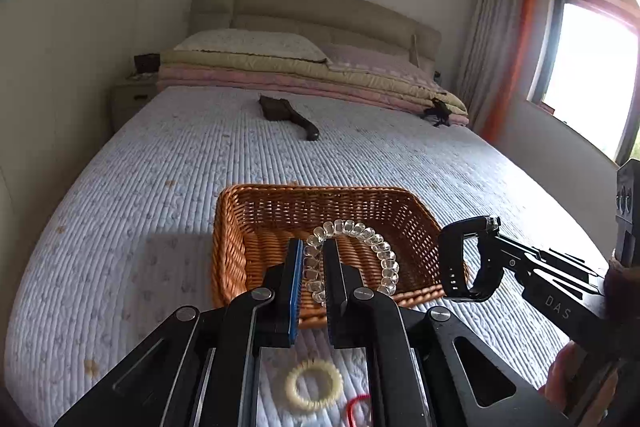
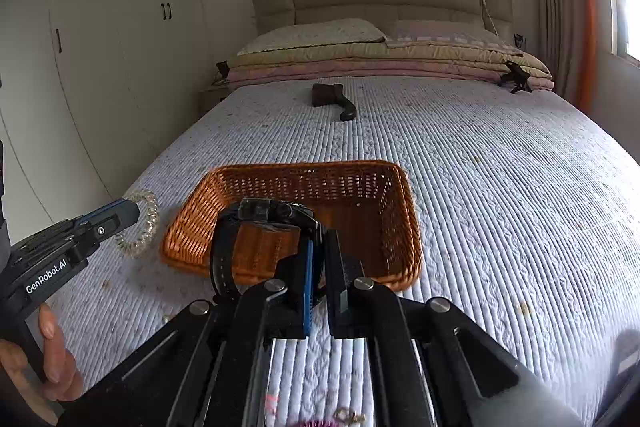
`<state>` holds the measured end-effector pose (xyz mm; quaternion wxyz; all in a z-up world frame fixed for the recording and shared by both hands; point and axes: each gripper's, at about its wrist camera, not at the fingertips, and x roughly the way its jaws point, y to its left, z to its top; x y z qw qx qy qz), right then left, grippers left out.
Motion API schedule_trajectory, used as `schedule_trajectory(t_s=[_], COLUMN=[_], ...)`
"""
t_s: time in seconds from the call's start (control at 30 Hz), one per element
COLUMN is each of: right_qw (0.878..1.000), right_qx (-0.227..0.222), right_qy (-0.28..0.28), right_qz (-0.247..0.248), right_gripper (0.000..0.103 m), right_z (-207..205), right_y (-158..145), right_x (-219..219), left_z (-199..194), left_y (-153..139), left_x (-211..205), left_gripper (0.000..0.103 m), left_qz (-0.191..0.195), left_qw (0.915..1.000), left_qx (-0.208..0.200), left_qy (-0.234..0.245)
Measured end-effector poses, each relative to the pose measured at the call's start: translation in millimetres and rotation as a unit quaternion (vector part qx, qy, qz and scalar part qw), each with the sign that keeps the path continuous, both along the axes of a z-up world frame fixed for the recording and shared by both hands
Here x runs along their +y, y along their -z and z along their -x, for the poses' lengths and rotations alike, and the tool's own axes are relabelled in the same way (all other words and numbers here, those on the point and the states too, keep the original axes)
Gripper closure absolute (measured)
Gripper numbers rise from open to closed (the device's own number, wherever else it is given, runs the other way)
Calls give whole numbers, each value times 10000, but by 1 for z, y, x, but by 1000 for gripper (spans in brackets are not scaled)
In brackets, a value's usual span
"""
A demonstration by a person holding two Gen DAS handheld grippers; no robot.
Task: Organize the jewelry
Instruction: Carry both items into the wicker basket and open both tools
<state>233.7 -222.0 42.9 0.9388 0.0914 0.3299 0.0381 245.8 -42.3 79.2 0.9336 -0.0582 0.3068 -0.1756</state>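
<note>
The left gripper [image 1: 313,259] is tilted downward over the near part of the wicker basket [image 1: 280,195], which is set on the quilted bed [image 1: 160,167]. Its jaws are drawn narrow and are closed on a clear beaded bracelet [image 1: 362,233], whose loop is hung out toward 1 o'clock, above the basket floor. In the right wrist view this gripper is seen at 9 o'clock, with part of a hand [image 2: 56,355] wrapped round its handle.

The right gripper [image 2: 318,259] is likewise pitched down at the basket's near rim. Its jaws are pressed together on the strap of a black watch [image 2: 260,211], with the case held uppermost and toward 11 o'clock. In the left wrist view it is seen at 3 o'clock, just beside the basket's right wall.

A cream ring-shaped bracelet [image 1: 314,385] and a red cord [image 1: 358,405] are left on the bed at 6 o'clock, beneath the left gripper.
</note>
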Motion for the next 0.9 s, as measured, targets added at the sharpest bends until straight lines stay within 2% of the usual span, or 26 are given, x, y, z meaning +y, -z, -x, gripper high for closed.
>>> schedule_trajectory(t_s=[0.1,0.2,0.33,0.53,0.73,0.77,0.83,0.9], right_qw=[9994,9966,9936,9922,9921,9925,9936,9949], right_qx=[341,780,1100,1239,1232,1192,1091,947], right_qy=[-7,-28,61,28,5,20,77,103], right_qz=[-78,-265,-265,-111,-230,-275,-294,-337], right_gripper=[97,97,97,97,94,94,90,86], right_z=[-49,-84,-102,-106,-105,-103,-100,-92], right_y=[18,43,70,90,95,92,85,74], right_x=[-2,-6,-7,-2,-5,-7,-13,-18], left_z=[-49,-85,-107,-117,-117,-116,-110,-100], left_y=[18,42,66,91,95,94,88,77], left_x=[-17,-27,-33,-37,-39,-39,-38,-36], left_gripper=[93,93,93,93,90,88,71,67], left_qz=[-197,-213,-212,-373,-423,-417,-427,-396], left_qw=[9987,9952,9919,9889,9900,9902,9917,9939], left_qx=[461,941,1233,1411,1318,1306,1184,1006], left_qy=[-112,-151,-230,-270,-257,-255,-258,-225])
